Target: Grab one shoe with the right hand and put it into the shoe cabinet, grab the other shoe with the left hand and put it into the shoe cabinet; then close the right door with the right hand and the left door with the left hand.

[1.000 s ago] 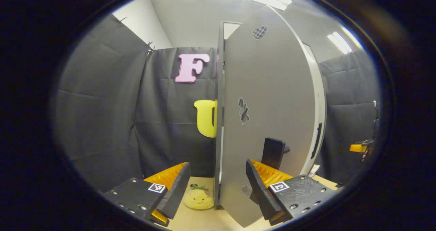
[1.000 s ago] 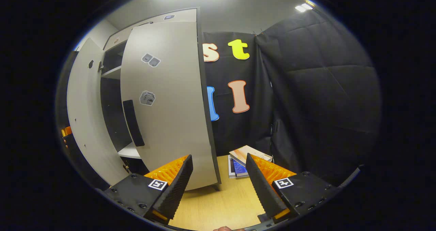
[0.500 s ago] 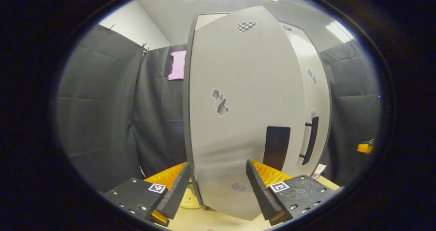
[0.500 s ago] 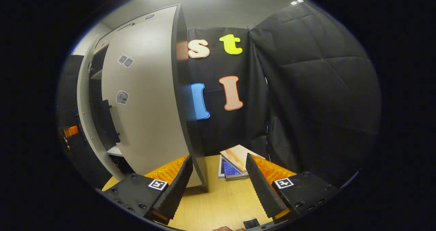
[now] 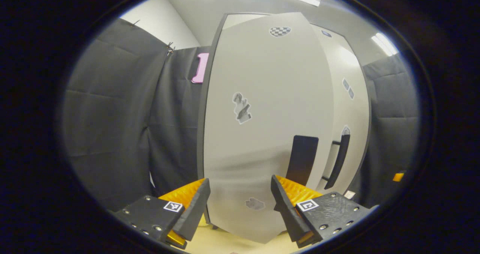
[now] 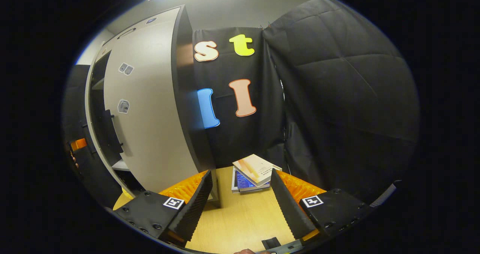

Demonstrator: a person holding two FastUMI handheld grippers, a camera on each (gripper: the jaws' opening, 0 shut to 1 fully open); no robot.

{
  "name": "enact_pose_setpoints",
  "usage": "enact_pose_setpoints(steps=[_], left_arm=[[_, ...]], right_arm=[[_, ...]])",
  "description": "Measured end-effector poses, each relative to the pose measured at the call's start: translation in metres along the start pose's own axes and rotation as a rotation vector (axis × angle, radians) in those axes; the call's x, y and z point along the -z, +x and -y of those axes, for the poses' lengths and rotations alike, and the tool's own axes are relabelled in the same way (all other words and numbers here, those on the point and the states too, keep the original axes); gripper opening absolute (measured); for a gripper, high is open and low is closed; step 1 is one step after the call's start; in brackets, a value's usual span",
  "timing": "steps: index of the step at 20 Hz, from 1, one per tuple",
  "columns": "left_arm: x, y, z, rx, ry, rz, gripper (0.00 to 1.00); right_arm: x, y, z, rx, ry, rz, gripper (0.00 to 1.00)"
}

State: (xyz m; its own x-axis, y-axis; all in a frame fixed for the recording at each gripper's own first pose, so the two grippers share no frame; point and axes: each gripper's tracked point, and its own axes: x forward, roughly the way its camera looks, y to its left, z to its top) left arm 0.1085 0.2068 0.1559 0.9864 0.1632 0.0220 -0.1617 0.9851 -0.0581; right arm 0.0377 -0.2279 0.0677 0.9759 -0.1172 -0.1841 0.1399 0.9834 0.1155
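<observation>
left gripper [image 5: 240, 205]: we are holding it released, fingers spread before the left door [image 5: 262, 134], gripping nothing
left door: we are seeing it nearly flush with the shoe cabinet [image 6: 183, 96]
right gripper [image 6: 242, 205]: we are keeping it unclenched over the table [image 6: 243, 224], near the books [image 6: 253, 171]
right door [image 6: 150, 115]: standing slightly ajar
shoes: we cannot tell where

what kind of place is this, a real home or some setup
Most likely a staged recording booth, not a home: black quilted cloth hangs as walls, a grey shoe cabinet stands on a wooden tabletop, and a small stack of books lies beside it.
</observation>
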Motion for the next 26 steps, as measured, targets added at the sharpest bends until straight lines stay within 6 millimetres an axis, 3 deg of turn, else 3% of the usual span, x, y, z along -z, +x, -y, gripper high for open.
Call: enact_pose_setpoints(steps=[3,6,11,15,21,26], left_arm=[[-0.026,-0.028,-0.013,0.015,-0.024,0.075,0.94],[-0.030,-0.049,-0.027,0.025,0.028,0.082,0.94],[-0.010,-0.089,-0.050,0.054,0.037,0.047,0.94],[0.012,-0.116,-0.077,0.046,0.047,0.033,0.94],[0.048,-0.137,-0.097,0.019,0.001,0.017,0.94],[0.064,-0.137,-0.098,0.030,0.020,0.002,0.94]], right_arm=[[-0.005,-0.001,-0.027,0.004,-0.010,0.016,0.98],[-0.004,-0.003,-0.065,-0.023,-0.039,0.021,0.98],[-0.005,-0.018,-0.133,-0.077,-0.073,0.060,0.98],[0.007,-0.032,-0.175,-0.114,-0.079,0.065,0.98],[0.039,-0.052,-0.186,-0.098,-0.097,0.052,0.98],[0.052,-0.058,-0.183,-0.070,-0.105,0.047,0.98]])
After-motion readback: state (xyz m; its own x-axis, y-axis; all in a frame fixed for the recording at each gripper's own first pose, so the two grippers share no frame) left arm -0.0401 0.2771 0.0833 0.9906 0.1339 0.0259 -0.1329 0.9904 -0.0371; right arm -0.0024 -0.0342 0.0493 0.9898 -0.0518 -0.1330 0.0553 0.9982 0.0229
